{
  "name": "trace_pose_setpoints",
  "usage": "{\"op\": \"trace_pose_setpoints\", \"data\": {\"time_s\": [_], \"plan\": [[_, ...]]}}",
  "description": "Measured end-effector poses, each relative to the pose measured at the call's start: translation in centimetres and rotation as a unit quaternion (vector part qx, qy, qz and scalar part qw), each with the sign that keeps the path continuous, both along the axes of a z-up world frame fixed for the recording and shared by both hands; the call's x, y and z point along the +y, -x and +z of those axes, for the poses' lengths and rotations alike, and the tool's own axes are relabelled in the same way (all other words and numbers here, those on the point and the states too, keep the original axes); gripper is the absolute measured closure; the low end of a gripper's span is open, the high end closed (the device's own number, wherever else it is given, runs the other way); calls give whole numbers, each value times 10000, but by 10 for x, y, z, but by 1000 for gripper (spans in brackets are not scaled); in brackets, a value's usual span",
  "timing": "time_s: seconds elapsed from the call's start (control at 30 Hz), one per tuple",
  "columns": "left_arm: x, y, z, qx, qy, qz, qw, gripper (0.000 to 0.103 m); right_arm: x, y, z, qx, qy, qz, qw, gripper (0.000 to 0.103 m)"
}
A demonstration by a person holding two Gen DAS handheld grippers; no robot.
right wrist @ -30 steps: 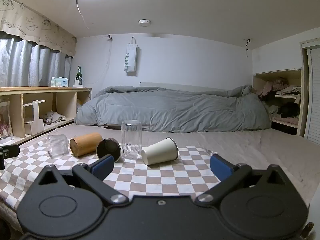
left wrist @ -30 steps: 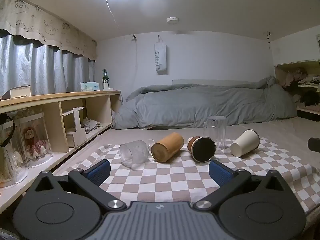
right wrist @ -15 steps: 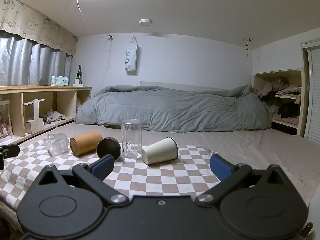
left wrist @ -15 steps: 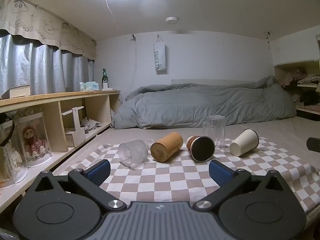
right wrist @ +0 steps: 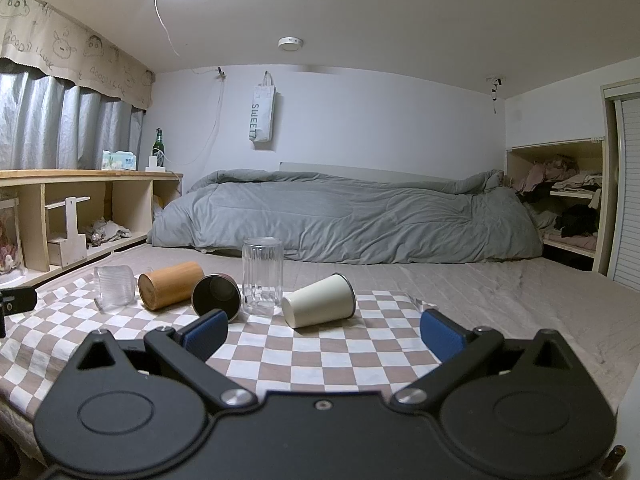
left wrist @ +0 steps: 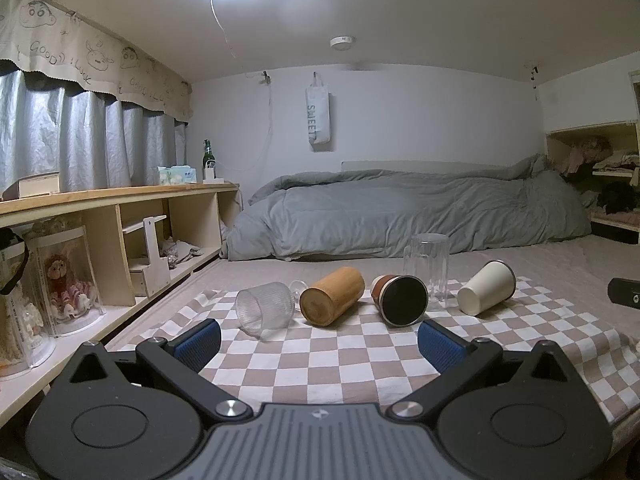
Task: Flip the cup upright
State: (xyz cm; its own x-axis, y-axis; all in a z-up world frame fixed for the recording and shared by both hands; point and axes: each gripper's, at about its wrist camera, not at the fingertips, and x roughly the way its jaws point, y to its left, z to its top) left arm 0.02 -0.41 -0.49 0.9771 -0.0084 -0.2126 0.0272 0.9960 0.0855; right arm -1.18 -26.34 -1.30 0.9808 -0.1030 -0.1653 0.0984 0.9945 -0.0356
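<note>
Since a second ago nothing has moved: both our left tongs (left wrist: 318, 340) and right tongs (right wrist: 324, 330) stay spread and empty, near the white cup (right wrist: 319, 306) lying on the checkered cloth (right wrist: 320, 356), so flipping has not begun.

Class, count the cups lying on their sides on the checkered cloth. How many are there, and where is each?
4. From left: ribbed clear glass cup, wooden cylindrical cup, brown cup with dark interior, cream paper cup at right. The tall clear glass behind stands upright. None seems hidden.
</note>
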Motion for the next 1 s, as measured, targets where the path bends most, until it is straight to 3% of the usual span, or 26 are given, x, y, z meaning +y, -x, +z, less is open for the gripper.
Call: {"op": "trace_pose_setpoints", "data": {"time_s": [1.0], "plan": [[8, 6, 5, -7, 8, 9, 10000, 0, -2, 0, 0, -27, 1, 64, 10000, 0]]}}
